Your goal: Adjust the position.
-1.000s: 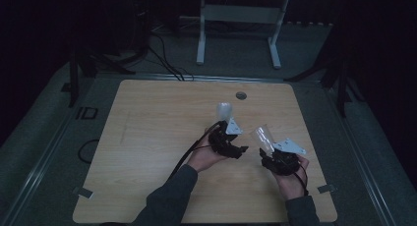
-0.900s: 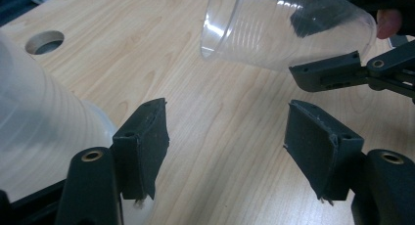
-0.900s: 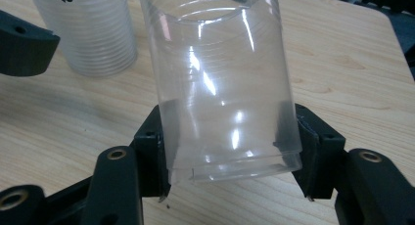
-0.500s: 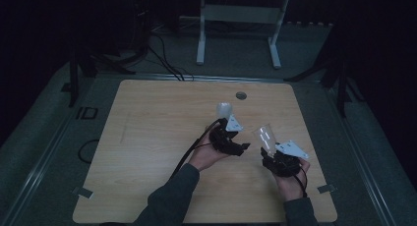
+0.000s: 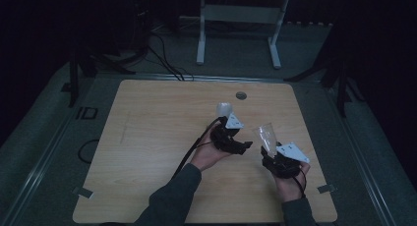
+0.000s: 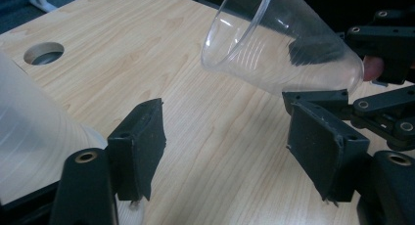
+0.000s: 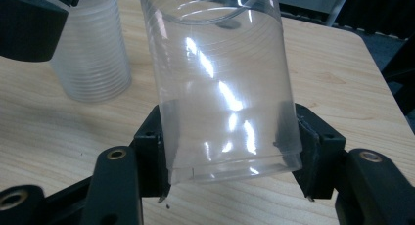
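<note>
A clear plastic cup point(image 7: 220, 88) stands tilted in my right gripper point(image 7: 227, 137), whose jaws are shut on its base. In the high view this cup point(image 5: 267, 136) rises above the right gripper point(image 5: 269, 150) at the table's right front. A ribbed stack of translucent cups point(image 5: 224, 109) stands upright mid-table, right beside my left gripper point(image 5: 241, 140). In the left gripper view the stack point(image 6: 29, 132) sits outside the left jaw. The left gripper point(image 6: 225, 122) is open and its jaws have just been opening, with nothing between them. It faces the held cup point(image 6: 274, 44).
The wooden table point(image 5: 147, 137) has a round hole point(image 5: 241, 95) near its far edge. Behind the table stands a white metal frame point(image 5: 236, 19), and cables point(image 5: 162, 49) lie on the floor. The left gripper's cable point(image 5: 196, 142) trails over the forearm.
The left gripper has shifted slightly beside the stack. The right gripper and its clear cup have kept still.
</note>
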`<state>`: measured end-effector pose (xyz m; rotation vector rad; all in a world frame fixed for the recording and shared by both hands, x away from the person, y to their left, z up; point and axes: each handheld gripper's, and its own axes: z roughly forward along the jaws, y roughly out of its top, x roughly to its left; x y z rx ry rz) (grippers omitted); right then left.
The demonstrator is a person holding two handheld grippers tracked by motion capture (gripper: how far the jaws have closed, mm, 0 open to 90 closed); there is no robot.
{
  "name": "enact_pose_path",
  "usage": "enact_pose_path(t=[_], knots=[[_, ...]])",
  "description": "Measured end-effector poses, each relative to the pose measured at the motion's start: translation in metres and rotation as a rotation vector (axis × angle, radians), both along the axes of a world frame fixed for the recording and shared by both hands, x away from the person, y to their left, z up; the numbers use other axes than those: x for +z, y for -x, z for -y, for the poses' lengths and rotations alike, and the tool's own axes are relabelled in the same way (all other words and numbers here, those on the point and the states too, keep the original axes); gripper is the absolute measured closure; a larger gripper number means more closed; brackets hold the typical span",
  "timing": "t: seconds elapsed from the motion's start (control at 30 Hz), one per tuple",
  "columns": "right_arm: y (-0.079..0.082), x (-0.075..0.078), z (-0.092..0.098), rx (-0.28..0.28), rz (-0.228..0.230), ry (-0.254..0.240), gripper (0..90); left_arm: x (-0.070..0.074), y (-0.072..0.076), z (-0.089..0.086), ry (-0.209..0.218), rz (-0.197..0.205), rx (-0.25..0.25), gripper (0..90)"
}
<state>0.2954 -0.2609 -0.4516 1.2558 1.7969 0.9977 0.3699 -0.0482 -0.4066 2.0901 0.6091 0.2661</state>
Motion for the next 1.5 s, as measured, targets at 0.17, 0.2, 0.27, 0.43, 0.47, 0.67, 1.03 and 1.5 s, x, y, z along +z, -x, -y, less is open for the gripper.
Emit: enact_pose_path(t=[0.17, 0.2, 0.27, 0.43, 0.47, 0.67, 1.03, 1.5], knots=[[0.001, 0.000, 0.001, -0.020, 0.021, -0.009, 41.6, 0.001, 0.001, 0.003, 0.013, -0.005, 0.004, 28.2], [0.001, 0.000, 0.001, -0.022, 0.025, -0.010, 41.5, 0.001, 0.001, 0.003, 0.017, -0.007, 0.004, 28.1], [0.002, 0.000, 0.001, -0.030, 0.034, -0.006, 41.5, 0.001, 0.001, 0.004, 0.022, -0.011, 0.005, 27.9], [0.002, -0.001, 0.000, -0.040, 0.055, 0.001, 41.5, 0.001, 0.001, 0.006, 0.042, -0.023, 0.005, 27.8], [0.002, -0.001, 0.000, -0.041, 0.056, -0.001, 41.5, 0.002, 0.001, 0.007, 0.047, -0.028, 0.005, 27.8], [0.003, -0.001, 0.001, -0.054, 0.072, -0.007, 41.5, 0.002, 0.000, 0.008, 0.077, -0.051, 0.002, 27.8], [0.006, -0.001, 0.000, -0.070, 0.139, 0.001, 41.5, 0.005, 0.000, 0.010, 0.119, -0.076, 0.007, 27.6], [0.006, -0.002, -0.002, -0.085, 0.163, -0.012, 41.5, 0.014, 0.000, 0.015, 0.171, -0.097, 0.026, 25.0]])
